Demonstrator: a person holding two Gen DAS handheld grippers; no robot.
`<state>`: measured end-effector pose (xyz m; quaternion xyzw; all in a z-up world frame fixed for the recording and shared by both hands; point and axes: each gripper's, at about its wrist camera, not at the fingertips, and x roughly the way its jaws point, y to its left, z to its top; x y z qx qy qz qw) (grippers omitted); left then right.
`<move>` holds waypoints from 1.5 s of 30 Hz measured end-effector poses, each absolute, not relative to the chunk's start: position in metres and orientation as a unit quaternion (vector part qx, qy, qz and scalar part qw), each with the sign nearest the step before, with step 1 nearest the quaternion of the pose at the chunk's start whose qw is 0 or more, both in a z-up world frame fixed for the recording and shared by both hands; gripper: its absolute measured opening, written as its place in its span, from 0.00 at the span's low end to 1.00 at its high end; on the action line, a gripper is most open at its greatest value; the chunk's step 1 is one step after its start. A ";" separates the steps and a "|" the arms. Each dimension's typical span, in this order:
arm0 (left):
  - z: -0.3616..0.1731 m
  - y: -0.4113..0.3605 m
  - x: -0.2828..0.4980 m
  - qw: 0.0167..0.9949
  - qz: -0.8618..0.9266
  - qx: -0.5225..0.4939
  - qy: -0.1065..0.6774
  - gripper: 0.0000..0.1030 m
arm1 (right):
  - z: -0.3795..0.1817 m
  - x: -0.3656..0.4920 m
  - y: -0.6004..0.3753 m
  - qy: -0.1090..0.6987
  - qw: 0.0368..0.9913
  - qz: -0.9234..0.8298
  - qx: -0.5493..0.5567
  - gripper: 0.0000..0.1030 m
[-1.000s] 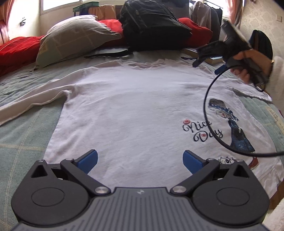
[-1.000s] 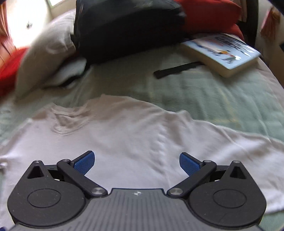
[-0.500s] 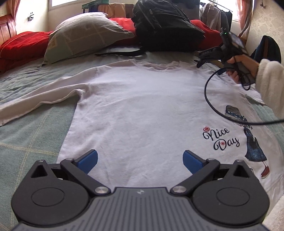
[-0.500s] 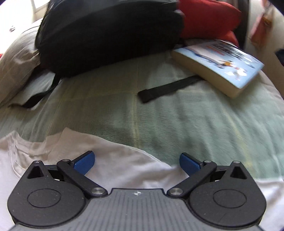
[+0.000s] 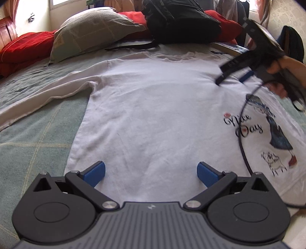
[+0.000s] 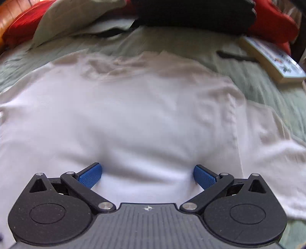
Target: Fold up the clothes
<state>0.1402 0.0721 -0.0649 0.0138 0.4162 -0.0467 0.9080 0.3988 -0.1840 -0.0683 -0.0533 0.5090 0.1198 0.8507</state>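
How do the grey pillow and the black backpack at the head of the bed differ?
The grey pillow is pale with a faint line pattern; the black backpack is dark and plain. The pillow lies left of the shirt's collar; the backpack sits behind it, trailing a strap toward the shirt. Both lean against red cushions.

Wide-spread right hand-held gripper (image 6: 146, 175) over white shirt (image 6: 133, 118).

Bed (image 5: 34, 145) covered in a pale green checked blanket. At its head: grey-green pillow (image 5: 91, 28), red cushions (image 5: 23, 47), black backpack (image 5: 181, 21). A book (image 6: 275, 59) lies near the bed's right edge. Cream wall (image 5: 32, 11) behind with bright window (image 5: 61, 2); daylight floods in. Patterned wallpaper (image 5: 286, 13) at right.
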 end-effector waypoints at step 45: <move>-0.040 -0.008 0.087 0.928 -0.126 0.145 0.319 0.99 | -0.081 0.104 -0.233 0.376 0.908 0.171 -0.073 1.00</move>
